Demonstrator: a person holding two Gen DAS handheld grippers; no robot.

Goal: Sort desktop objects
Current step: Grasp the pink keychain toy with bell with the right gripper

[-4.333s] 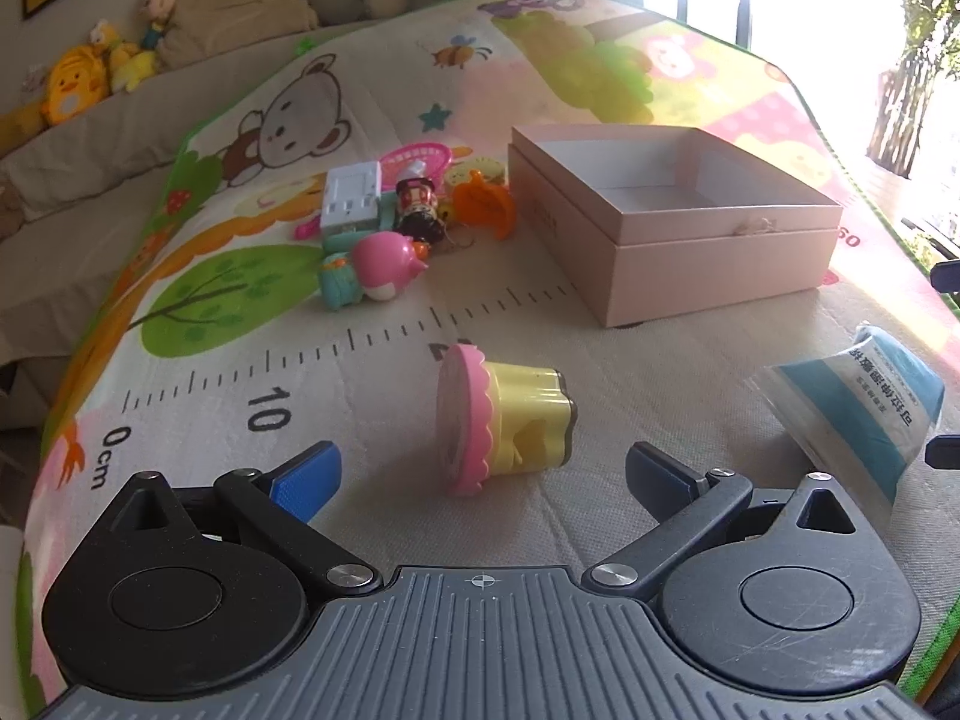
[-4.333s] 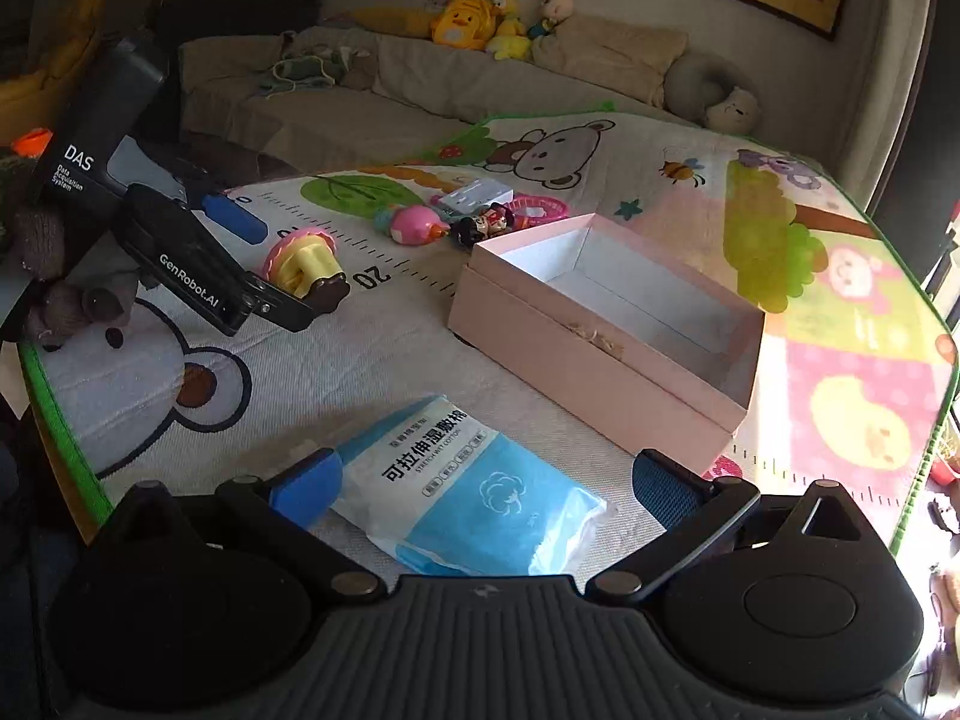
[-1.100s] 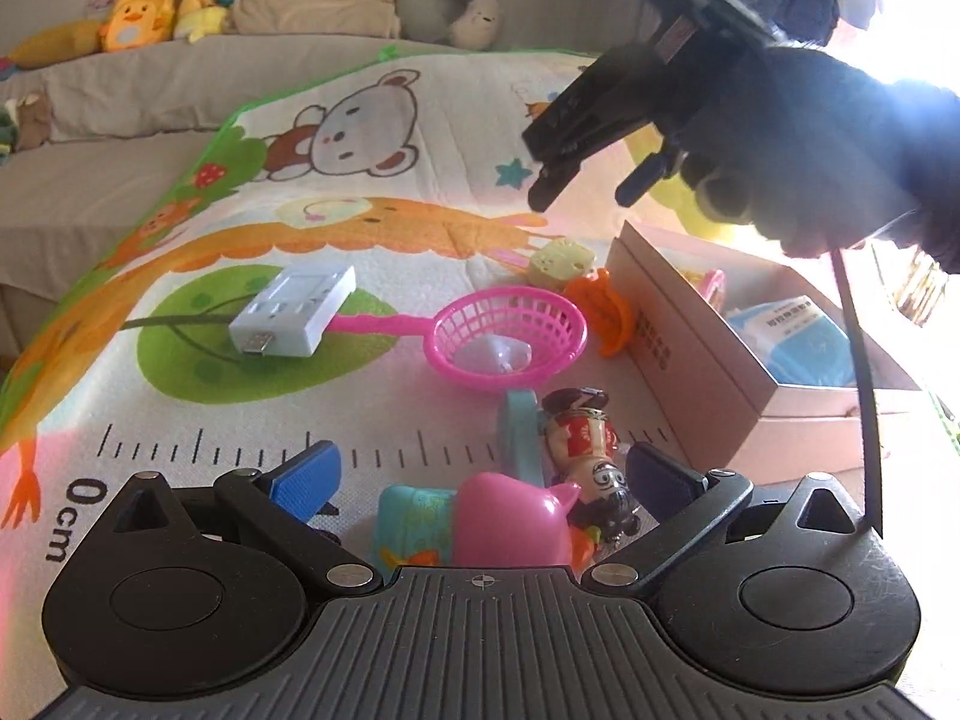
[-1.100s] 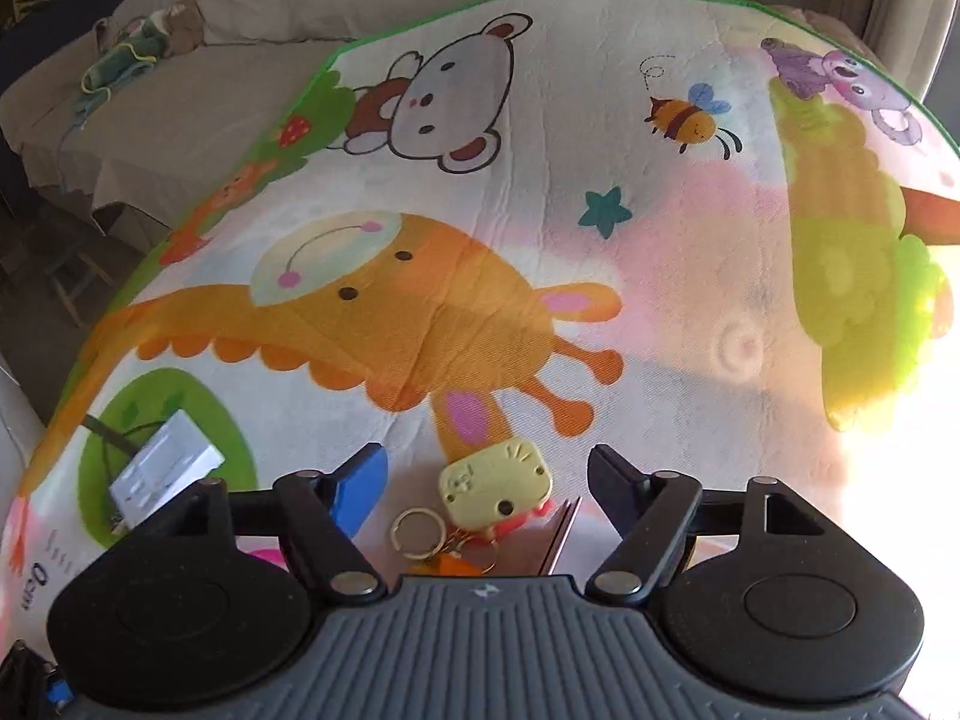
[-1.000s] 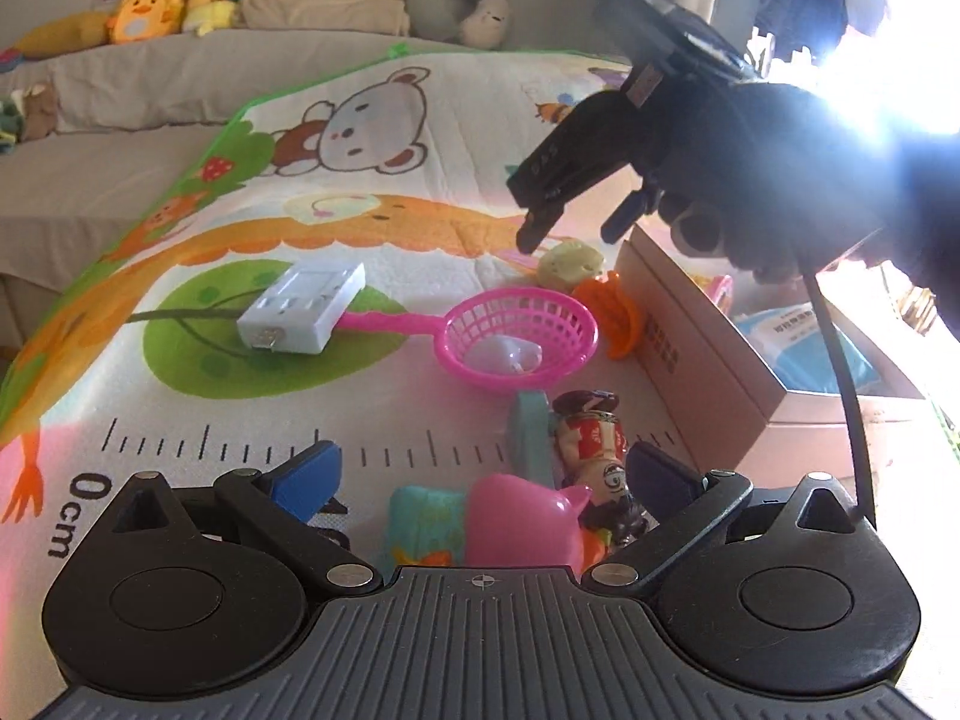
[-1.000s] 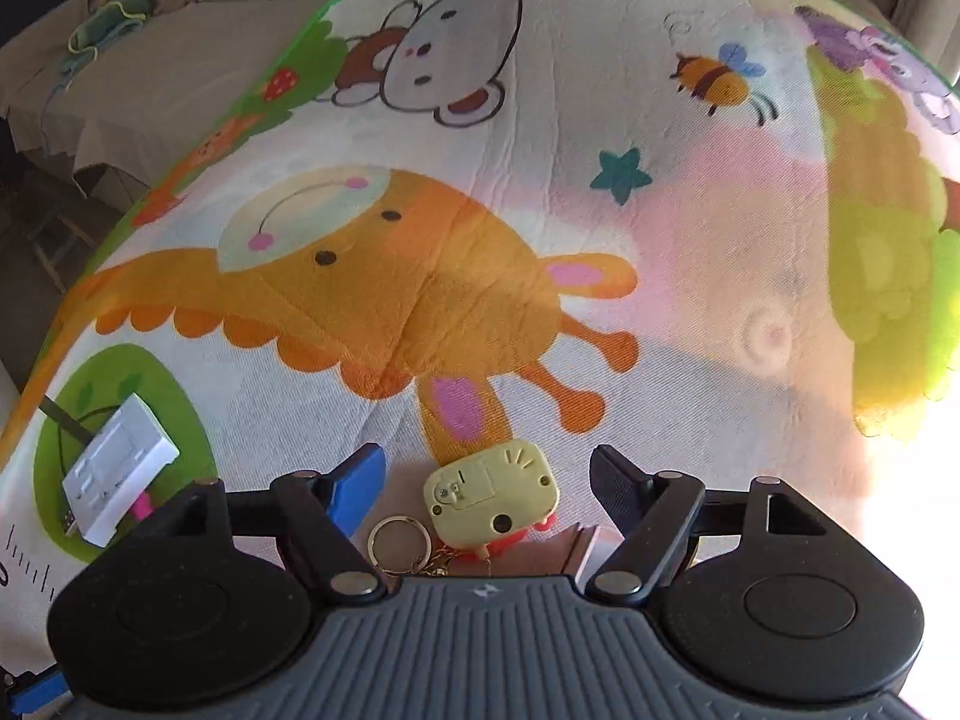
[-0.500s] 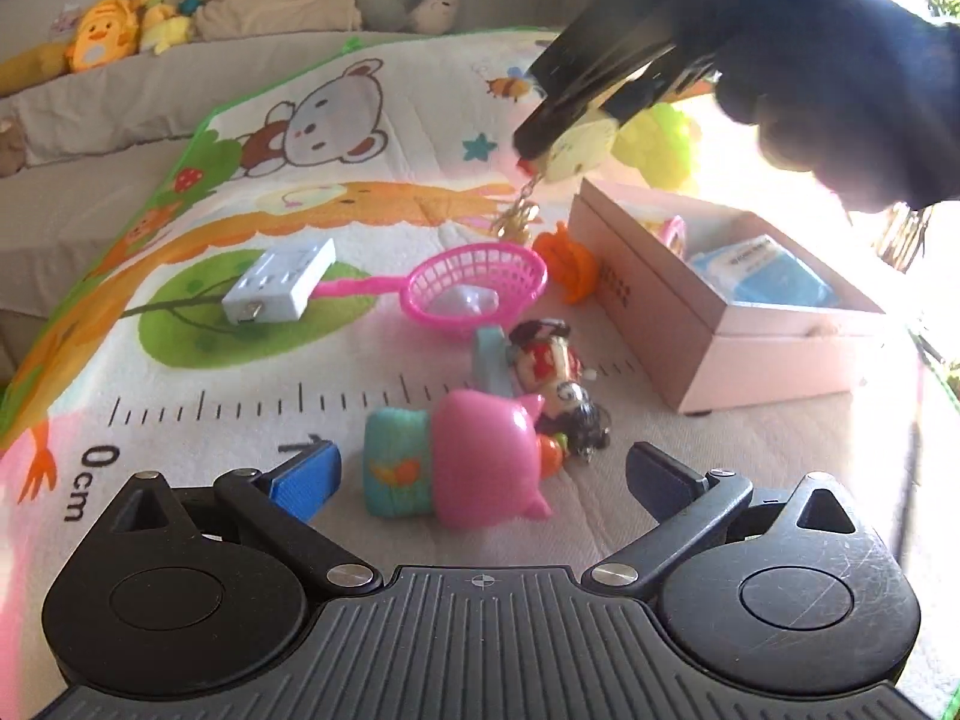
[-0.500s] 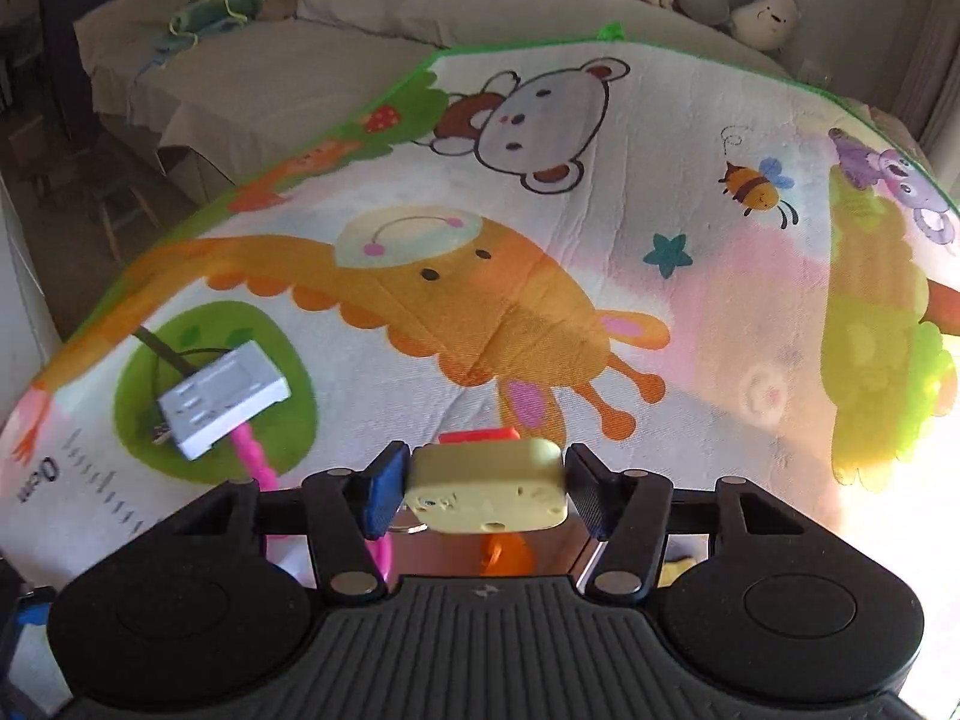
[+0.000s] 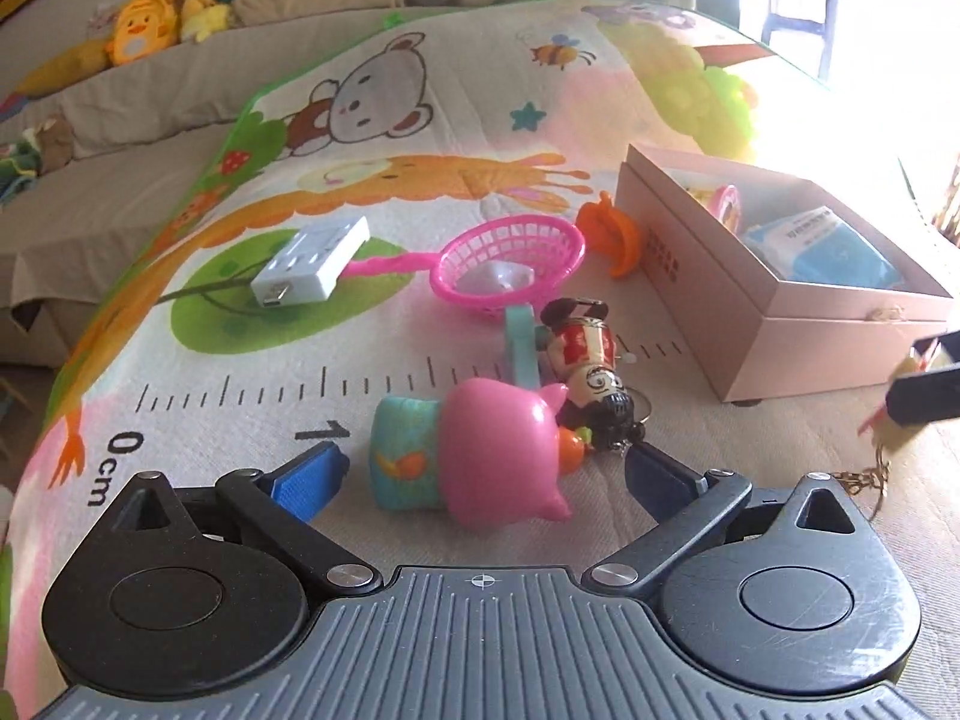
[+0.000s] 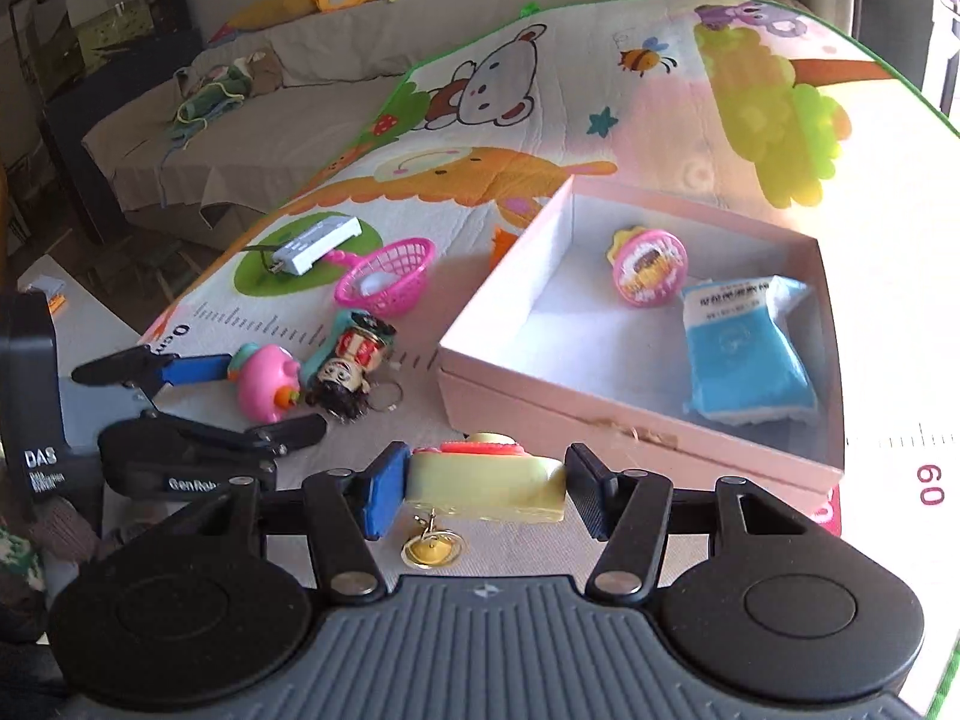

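- The right tongs (image 10: pixel 487 489) are clamped on a pale yellow plastic keychain charm (image 10: pixel 486 486), pads pressing both ends, its gold ring (image 10: pixel 431 549) dangling below.
- The open pink cardboard box (image 10: pixel 636 429) lies at one o'clock of the charm, already holding a blue tissue packet (image 10: pixel 741 354) and a pink round toy (image 10: pixel 651 267).
- Best carried well over the near wall, toward the bare white floor at eleven o'clock of the packet, before letting go; the hanging ring could snag the rim.
- The left tongs (image 9: pixel 480 471) gape wide, empty, with the pink pig toy (image 9: pixel 498 450) between the fingers, untouched, on the printed play mat (image 9: pixel 420 192) covering the table.
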